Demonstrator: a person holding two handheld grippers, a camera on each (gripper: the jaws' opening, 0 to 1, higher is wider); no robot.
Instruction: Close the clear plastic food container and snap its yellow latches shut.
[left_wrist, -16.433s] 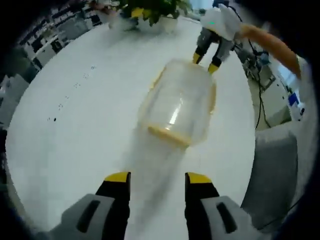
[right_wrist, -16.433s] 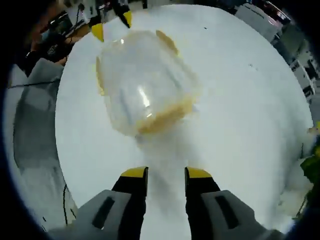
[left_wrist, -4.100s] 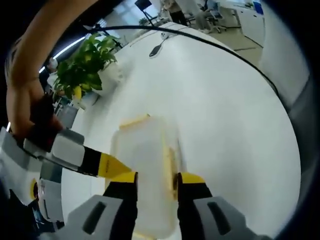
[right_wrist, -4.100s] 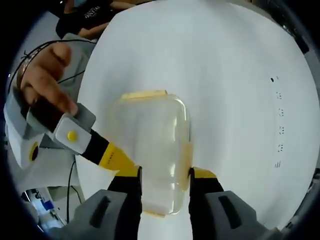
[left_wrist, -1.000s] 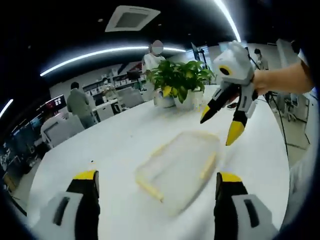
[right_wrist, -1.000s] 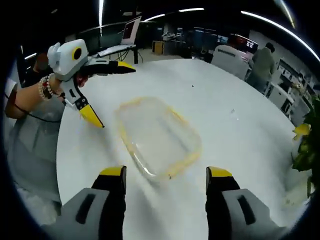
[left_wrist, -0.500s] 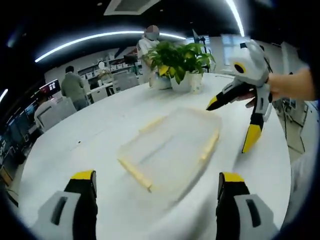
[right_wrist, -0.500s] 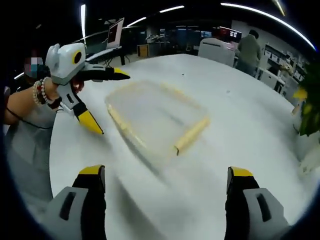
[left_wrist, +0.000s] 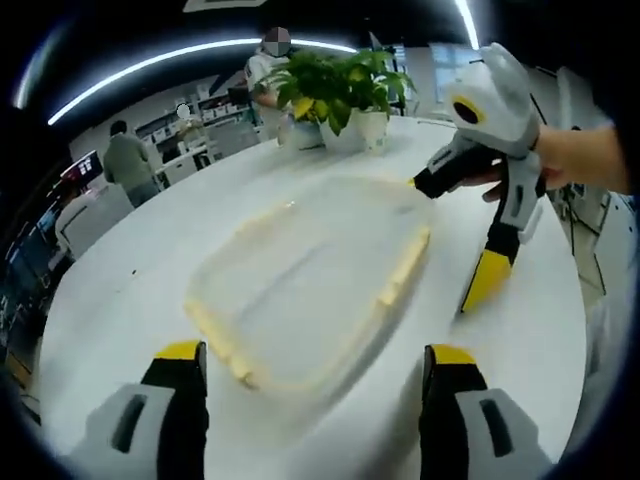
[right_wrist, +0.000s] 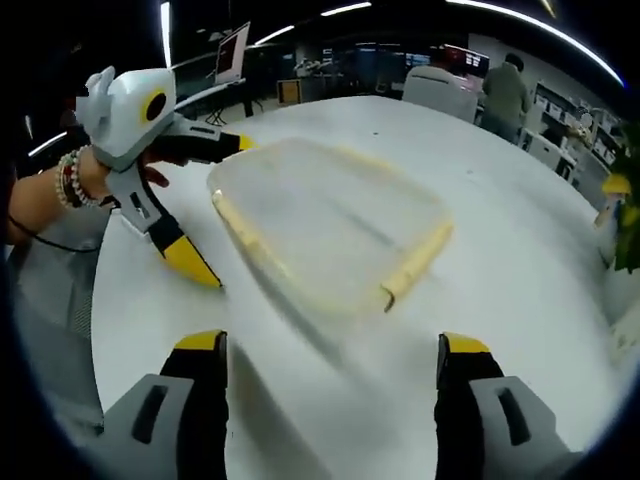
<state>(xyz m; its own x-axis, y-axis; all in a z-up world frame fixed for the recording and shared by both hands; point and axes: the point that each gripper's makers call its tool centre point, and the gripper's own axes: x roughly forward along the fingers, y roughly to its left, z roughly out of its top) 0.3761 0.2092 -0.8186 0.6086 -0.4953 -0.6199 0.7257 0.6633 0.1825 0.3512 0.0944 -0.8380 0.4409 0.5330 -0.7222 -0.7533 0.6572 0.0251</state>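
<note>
The clear plastic container (left_wrist: 310, 280) lies flat on the white round table (left_wrist: 110, 300) with its lid on. Yellow latches (left_wrist: 405, 270) run along its sides; I cannot tell whether they are snapped. My left gripper (left_wrist: 315, 360) is open, its yellow-tipped jaws wide apart just short of the container's near end. My right gripper (left_wrist: 450, 235) comes in from the right, open, one finger at the container's far corner. In the right gripper view the container (right_wrist: 330, 225) lies ahead of my open right gripper (right_wrist: 332, 346), and the left gripper (right_wrist: 220, 205) stands open at its left side.
A potted plant (left_wrist: 345, 85) stands at the table's far edge. People and office chairs (left_wrist: 120, 165) fill the room behind. A monitor (right_wrist: 235, 45) and a standing person (right_wrist: 505, 95) are beyond the table. A hand with a bead bracelet (right_wrist: 75, 185) holds the left gripper.
Both views have closed in on the container, which looks larger and nearer. The right gripper's jaws stand a little narrower than half a second ago. Both grippers stay open.
</note>
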